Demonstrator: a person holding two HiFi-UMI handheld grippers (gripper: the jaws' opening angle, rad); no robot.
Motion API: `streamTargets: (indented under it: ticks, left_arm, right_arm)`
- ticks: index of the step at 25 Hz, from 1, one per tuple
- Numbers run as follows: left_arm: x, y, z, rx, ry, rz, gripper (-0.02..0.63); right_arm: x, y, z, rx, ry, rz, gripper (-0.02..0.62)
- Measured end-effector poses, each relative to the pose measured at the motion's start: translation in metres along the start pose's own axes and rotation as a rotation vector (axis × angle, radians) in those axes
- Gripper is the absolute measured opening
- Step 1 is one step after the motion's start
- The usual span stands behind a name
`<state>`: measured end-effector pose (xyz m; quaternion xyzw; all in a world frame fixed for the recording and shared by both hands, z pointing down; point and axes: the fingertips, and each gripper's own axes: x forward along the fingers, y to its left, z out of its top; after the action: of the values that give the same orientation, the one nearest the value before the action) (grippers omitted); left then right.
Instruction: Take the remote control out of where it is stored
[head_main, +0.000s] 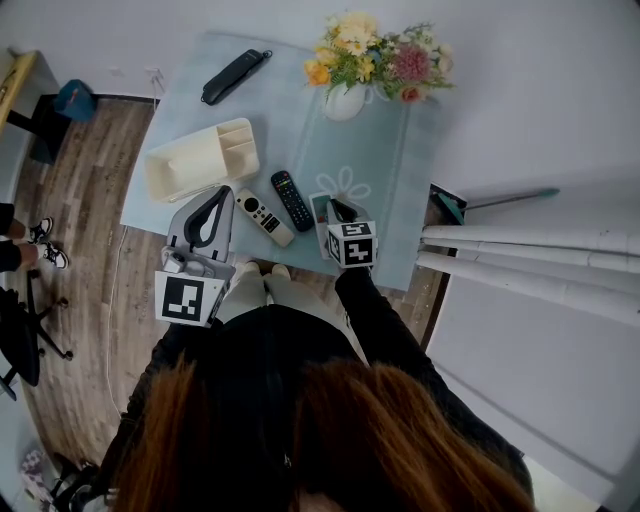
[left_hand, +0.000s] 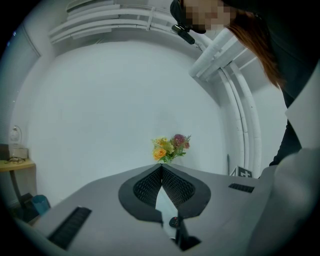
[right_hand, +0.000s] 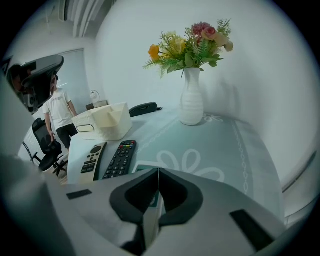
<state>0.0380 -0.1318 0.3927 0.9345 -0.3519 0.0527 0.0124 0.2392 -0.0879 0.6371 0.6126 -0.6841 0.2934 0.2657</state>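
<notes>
On the table (head_main: 400, 190) the tray (head_main: 200, 160) stands at the left. The long case (head_main: 234, 76) lies beyond it at the far edge, and the vase of flowers (head_main: 345, 100) stands right of that case, at the far right. Just right of the tray and nearer lie two remotes side by side on the tabletop, outside the tray: the left remote (head_main: 264, 217) close to the tray's near right corner, and the right remote (head_main: 292, 200) a little apart from it. The left gripper (head_main: 216, 192) is over the table's near left edge, beside the tray's near side and left of the left remote, while the right gripper (head_main: 336, 207) is over the near part of the table, just right of the right remote.
</notes>
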Motion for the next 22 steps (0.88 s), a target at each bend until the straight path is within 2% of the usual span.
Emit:
streamTargets:
  ticks: [12, 22]
  left_arm:
    - [0.002, -0.003, 0.000, 0.006, 0.005, -0.007, 0.006]
    - [-0.001, -0.005, 0.000, 0.008, 0.003, -0.008, 0.007]
  right_arm:
    - [-0.001, 0.003, 0.004, -0.002, -0.039, 0.028, 0.018]
    - [-0.019, 0.014, 0.053, -0.032, -0.240, 0.048, 0.015]
